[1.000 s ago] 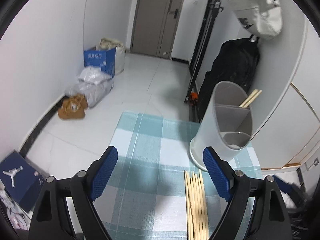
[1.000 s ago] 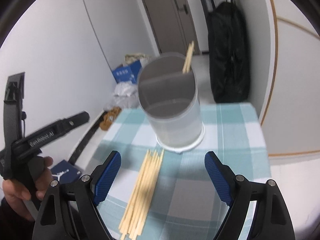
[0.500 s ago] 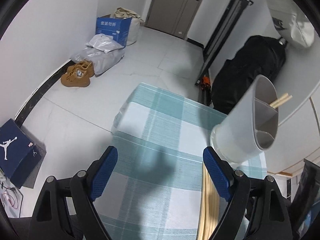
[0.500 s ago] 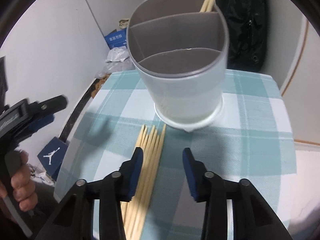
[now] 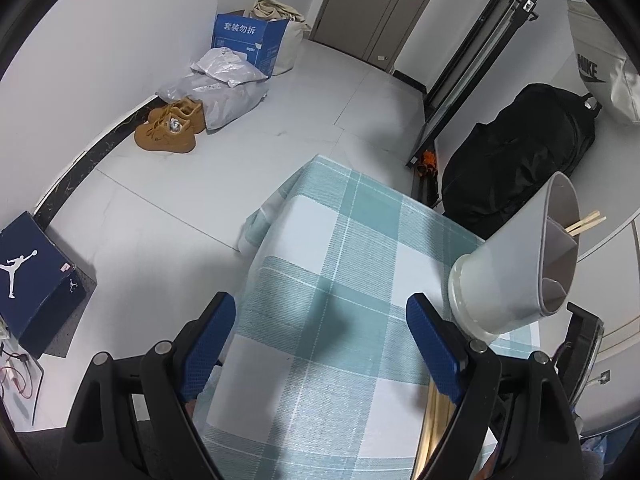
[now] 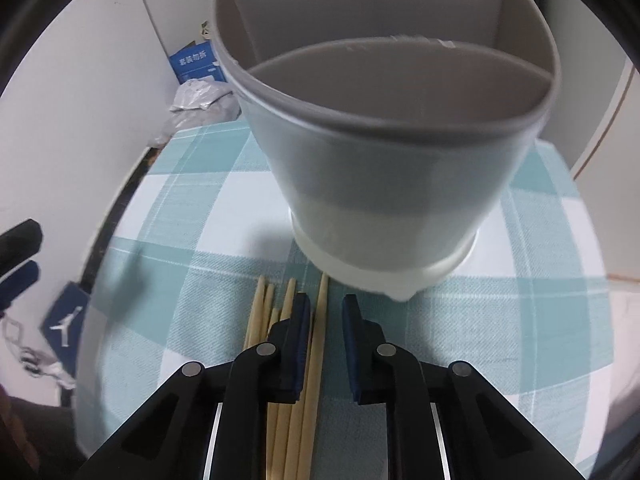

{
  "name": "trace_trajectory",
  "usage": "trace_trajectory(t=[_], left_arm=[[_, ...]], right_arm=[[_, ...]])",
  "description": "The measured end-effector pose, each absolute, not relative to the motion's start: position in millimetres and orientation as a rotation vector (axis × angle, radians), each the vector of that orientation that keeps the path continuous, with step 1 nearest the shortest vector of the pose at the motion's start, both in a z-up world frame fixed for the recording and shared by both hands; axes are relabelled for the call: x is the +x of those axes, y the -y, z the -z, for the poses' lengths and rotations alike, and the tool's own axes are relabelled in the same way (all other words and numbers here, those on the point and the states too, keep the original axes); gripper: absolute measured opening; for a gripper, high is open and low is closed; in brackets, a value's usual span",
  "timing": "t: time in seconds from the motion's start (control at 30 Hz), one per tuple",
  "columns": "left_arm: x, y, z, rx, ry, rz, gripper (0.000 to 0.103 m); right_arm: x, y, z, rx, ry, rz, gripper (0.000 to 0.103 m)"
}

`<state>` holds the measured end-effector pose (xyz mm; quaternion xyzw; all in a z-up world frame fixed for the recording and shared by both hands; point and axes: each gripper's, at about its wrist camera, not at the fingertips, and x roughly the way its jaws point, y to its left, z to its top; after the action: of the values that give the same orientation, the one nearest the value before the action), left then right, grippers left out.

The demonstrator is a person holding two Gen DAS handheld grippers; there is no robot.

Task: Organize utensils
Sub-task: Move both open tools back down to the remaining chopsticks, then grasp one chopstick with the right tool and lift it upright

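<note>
A grey divided utensil holder (image 6: 380, 168) stands on the teal checked tablecloth (image 6: 192, 220). Several wooden chopsticks (image 6: 276, 320) lie side by side in front of it. My right gripper (image 6: 326, 308) is low over their tips, jaws closing to a narrow gap. One chopstick (image 6: 320, 336) lies in that gap beside the left pad, and the pads do not clamp it. In the left wrist view the holder (image 5: 516, 276) sits at the right with two chopsticks (image 5: 586, 220) sticking out. My left gripper (image 5: 320, 320) hangs open over bare cloth.
The table's far and left edges drop to a white tiled floor. There lie a blue shoebox (image 5: 36, 276), tan shoes (image 5: 168, 128), a blue carton (image 5: 248, 40) and a black bag (image 5: 516, 160). The left gripper's tip (image 6: 16, 264) shows at the right wrist view's left edge.
My right gripper came down and forward onto the chopsticks while its jaws went from wide to a narrow gap. The left gripper swung left and tilted, so the holder slid to its right edge.
</note>
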<state>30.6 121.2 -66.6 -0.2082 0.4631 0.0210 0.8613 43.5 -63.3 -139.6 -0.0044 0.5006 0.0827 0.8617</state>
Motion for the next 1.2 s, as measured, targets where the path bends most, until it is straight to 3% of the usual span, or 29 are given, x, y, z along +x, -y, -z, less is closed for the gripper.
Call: trace_trajectory(t=[0.13, 0.6, 0.8, 1.0, 1.2], left_arm=[[33.6, -126.4, 73.1, -0.43, -1.0, -0.063, 0.084], [33.5, -125.4, 76.7, -0.425, -1.035, -0.071, 0.084], [34.7, -116.2, 80.1, -0.392, -1.052, -0.062, 0.084], [35.4, -111.5, 86.5, -0.363, -1.083, -0.06, 0.084], [32.8, -90.5, 96.1, -0.289, -1.135, 0.003, 0.084]], right_arm=[[38.4, 54.9, 137.1, -0.088, -1.046, -0.157, 0.003], [24.5, 78.1, 130.5, -0.05, -1.104, -0.205, 0.002], [18.6, 75.3, 133.0, -0.102, -1.118, -0.246, 0.008], [26.6, 63.6, 133.4, -0.201, -1.092, -0.26, 0.008], [31.9, 75.6, 133.1, -0.09, -1.091, -0.275, 0.005]])
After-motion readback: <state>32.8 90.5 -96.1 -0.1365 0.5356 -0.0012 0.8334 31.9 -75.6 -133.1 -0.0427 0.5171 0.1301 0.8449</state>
